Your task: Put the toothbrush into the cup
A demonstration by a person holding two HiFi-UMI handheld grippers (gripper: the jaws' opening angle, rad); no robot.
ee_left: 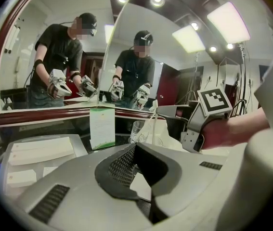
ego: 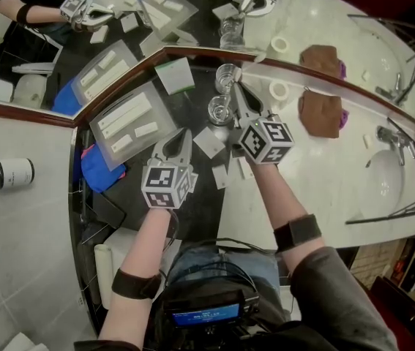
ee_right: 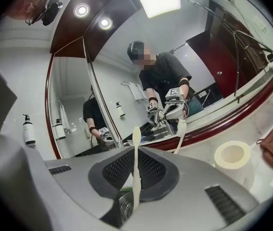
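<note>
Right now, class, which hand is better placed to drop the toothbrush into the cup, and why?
Right. The right tongs grip the toothbrush upright, close by the glass cup. The left tongs are shut, empty, and farther from it.

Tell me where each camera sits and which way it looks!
Head view: on the person's head, facing steeply down at the dark counter; forearms, left gripper, right gripper show.
Left gripper view: on that gripper, facing the wood-framed mirror along shut jaws; right gripper and wrist show.
Right gripper view: on that gripper, facing the mirror along jaws gripping the cream plastic toothbrush; person only reflected.
Head and left gripper views share the clear glass cup.
</note>
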